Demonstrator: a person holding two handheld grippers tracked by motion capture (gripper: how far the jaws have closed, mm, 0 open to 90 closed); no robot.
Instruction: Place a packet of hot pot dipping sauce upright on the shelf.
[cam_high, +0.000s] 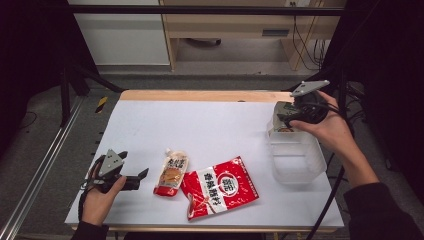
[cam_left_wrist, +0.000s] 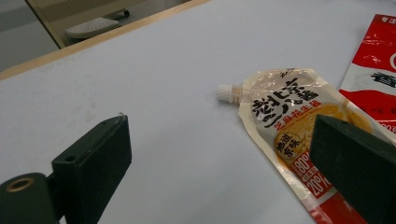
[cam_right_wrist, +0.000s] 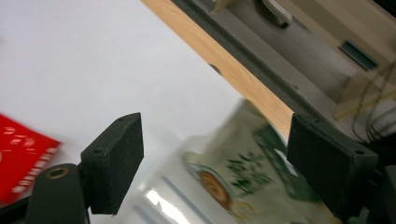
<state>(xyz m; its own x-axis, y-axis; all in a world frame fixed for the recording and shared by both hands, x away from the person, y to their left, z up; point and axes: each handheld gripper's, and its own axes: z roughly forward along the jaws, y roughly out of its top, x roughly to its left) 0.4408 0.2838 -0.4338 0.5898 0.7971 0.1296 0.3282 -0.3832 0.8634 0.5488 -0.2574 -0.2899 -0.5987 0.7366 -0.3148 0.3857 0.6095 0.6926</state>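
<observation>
White sheeting is covering a wooden table (cam_high: 210, 96) in a dim workroom, seen from the high view, where a person's left gripper (cam_high: 139, 177) is resting low at the near left edge with its jaws spread wide and empty, pointing right toward a spouted sauce pouch (cam_high: 171, 173) lying just beside it; the pouch's long axis is running away from the person, spout at the far end, with a red seasoning packet (cam_high: 220, 187) touching its right side. The right gripper (cam_high: 286, 119) is hovering over the far rim of a clear plastic bin (cam_high: 295, 157) at the table's right, well apart from the pouch, so the left hand is sitting much nearer. From the left gripper view, the sauce pouch (cam_left_wrist: 289, 126) is lying ahead and to the right, partly behind the right jaw. From the right gripper view, the wide, empty jaws are framing a blurred green packet (cam_right_wrist: 233, 182) below them in the bin.
</observation>
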